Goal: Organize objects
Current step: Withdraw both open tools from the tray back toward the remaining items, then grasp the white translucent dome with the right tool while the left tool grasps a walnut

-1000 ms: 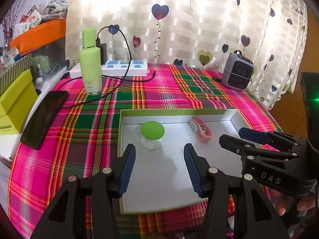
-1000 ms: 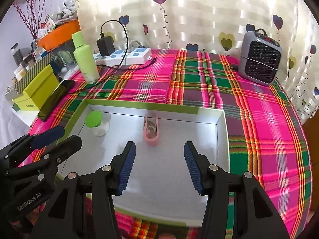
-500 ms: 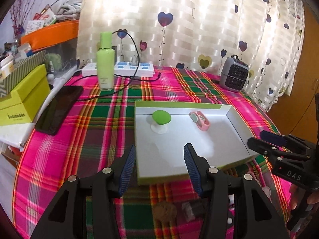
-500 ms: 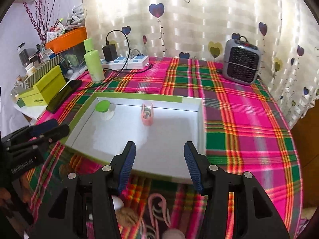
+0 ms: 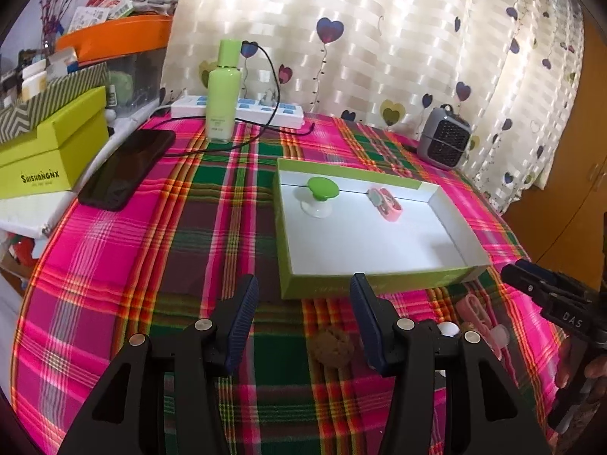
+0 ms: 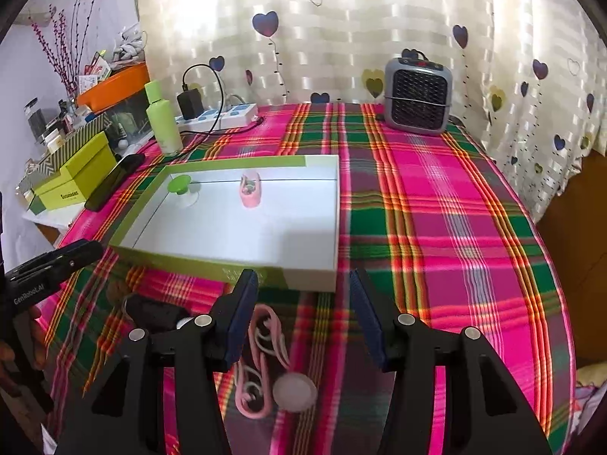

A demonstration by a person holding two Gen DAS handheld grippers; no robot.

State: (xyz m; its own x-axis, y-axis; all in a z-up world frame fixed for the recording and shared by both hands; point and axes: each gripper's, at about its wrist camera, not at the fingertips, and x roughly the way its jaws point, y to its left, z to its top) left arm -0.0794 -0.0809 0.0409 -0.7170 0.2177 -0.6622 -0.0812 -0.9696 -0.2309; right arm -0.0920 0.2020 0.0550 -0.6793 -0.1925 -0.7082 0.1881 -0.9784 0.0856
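Two hand-held grippers hover over a plaid-covered table (image 6: 436, 197), jaws parted and holding nothing. The left gripper (image 5: 303, 318) hangs above a brown lump (image 5: 333, 347) on the cloth; the right gripper (image 6: 301, 314) hangs above a pink cable (image 6: 261, 360) and a pale round disc (image 6: 294, 392). At 12 o'clock from both sits the green-walled tray (image 5: 375, 282) (white inside), holding a green-capped jar (image 5: 321, 195) and, at the jar's 3 o'clock, a pink clip (image 5: 385, 204). A grey heater (image 6: 418, 94) stands near the curtain.
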